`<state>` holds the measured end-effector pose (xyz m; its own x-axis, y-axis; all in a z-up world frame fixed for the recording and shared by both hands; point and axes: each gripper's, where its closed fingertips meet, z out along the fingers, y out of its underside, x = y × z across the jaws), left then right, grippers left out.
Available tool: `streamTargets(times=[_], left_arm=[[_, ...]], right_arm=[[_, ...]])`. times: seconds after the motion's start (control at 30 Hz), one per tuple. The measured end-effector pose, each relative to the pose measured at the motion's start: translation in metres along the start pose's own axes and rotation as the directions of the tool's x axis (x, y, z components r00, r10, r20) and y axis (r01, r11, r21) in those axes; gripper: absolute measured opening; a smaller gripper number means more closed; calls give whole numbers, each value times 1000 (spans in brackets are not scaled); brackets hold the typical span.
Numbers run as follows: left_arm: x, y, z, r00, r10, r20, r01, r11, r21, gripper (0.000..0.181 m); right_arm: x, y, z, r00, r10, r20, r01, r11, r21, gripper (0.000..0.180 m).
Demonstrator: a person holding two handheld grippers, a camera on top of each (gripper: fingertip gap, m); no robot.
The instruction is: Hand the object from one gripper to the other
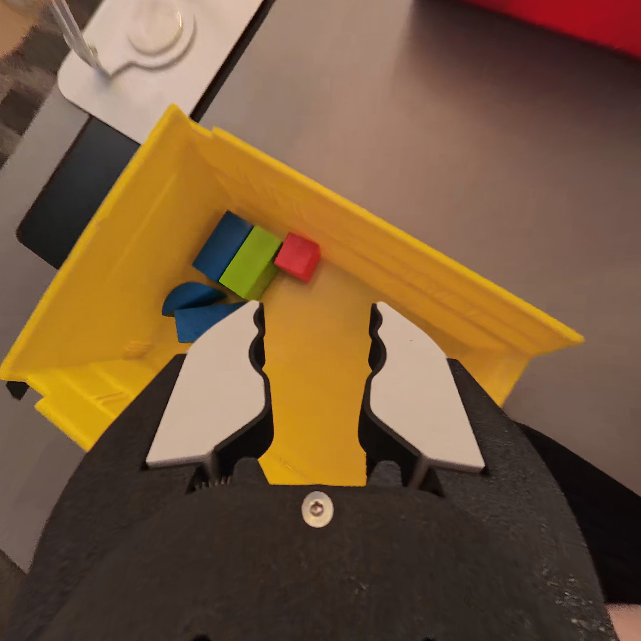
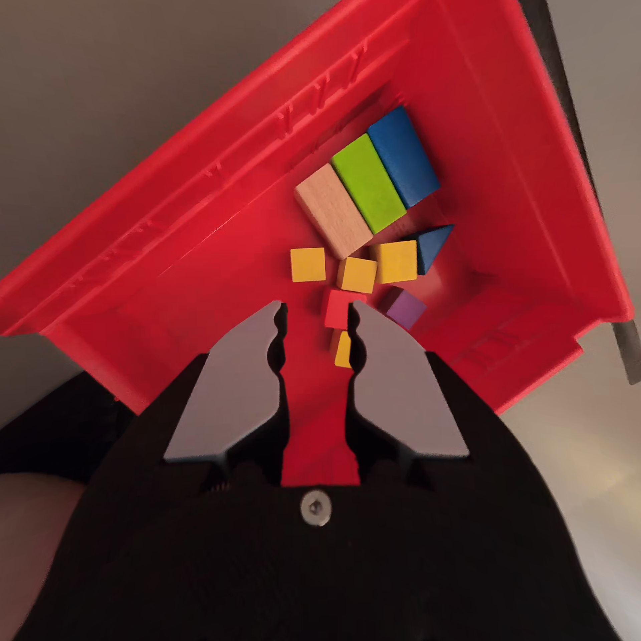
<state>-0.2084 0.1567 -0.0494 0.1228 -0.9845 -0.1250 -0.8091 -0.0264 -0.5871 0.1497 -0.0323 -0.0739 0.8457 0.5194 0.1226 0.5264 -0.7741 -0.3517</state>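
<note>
The right gripper (image 2: 316, 308) hangs over the red bin (image 2: 194, 263) with its jaws spread and nothing between them; its tips sit just above the small red cube (image 2: 335, 310), which lies on the bin floor below the cluster of yellow cubes (image 2: 357, 274) and left of the purple block (image 2: 406, 308). The left gripper (image 1: 316, 307) is likewise spread and empty, pointing down into the yellow bin (image 1: 114, 277), with the red block (image 1: 297, 256) and green block (image 1: 251, 263) lying ahead of its tips against the bin's far wall. I judge this to be the first step, picking up: no object is held yet, so no handover can begin. Which block is meant is not clear; the red cube under the right tips seems likeliest. The next move calls for lowering the right jaws astride that cube, clear of the yellow piece (image 2: 343, 348) beside it, then closing. Both tools tilt steeply downward.
</note>
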Motion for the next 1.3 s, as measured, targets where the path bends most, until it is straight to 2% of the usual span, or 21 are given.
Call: streamTargets(times=[0.1, 0.2, 0.3, 0.43, 0.6, 0.93, 1.1, 1.3], left_arm=[[-11, 10, 26, 999, -11, 44, 15, 997, -72, 58], [-15, 11, 50, 996, 38, 77, -31, 995, -97, 58], [-2, 8, 69, 995, 94, 19, -93, 993, -68, 56], [-2, 8, 84, 986, 163, 32, -162, 986, -50, 58], [-7, 5, 92, 976, 203, 81, -203, 979, -13, 52], [-10, 11, 103, 963, 249, 105, -244, 968, -59, 51], [-8, 13, 102, 967, 240, 85, -236, 970, -50, 51], [-4, 17, 95, 970, 236, 52, -233, 970, -69, 41]], right_arm=[[-1, 0, -7, 1000, -6, -9, 6, 1000, 21, 35], [-2, 0, -9, 1000, -13, -9, 13, 999, 30, 35], [-3, 0, -9, 1000, -16, -5, 16, 999, 32, 35], [-4, 0, -8, 1000, -18, 4, 18, 999, 31, 35], [-4, 2, -5, 1000, -19, 13, 19, 1000, 18, 35], [-7, 5, -2, 999, -21, 31, 21, 1000, 4, 35], [-6, 7, 0, 999, -15, 37, 15, 1000, -7, 35], [-7, 7, 0, 999, -18, 39, 18, 1000, -7, 35]])
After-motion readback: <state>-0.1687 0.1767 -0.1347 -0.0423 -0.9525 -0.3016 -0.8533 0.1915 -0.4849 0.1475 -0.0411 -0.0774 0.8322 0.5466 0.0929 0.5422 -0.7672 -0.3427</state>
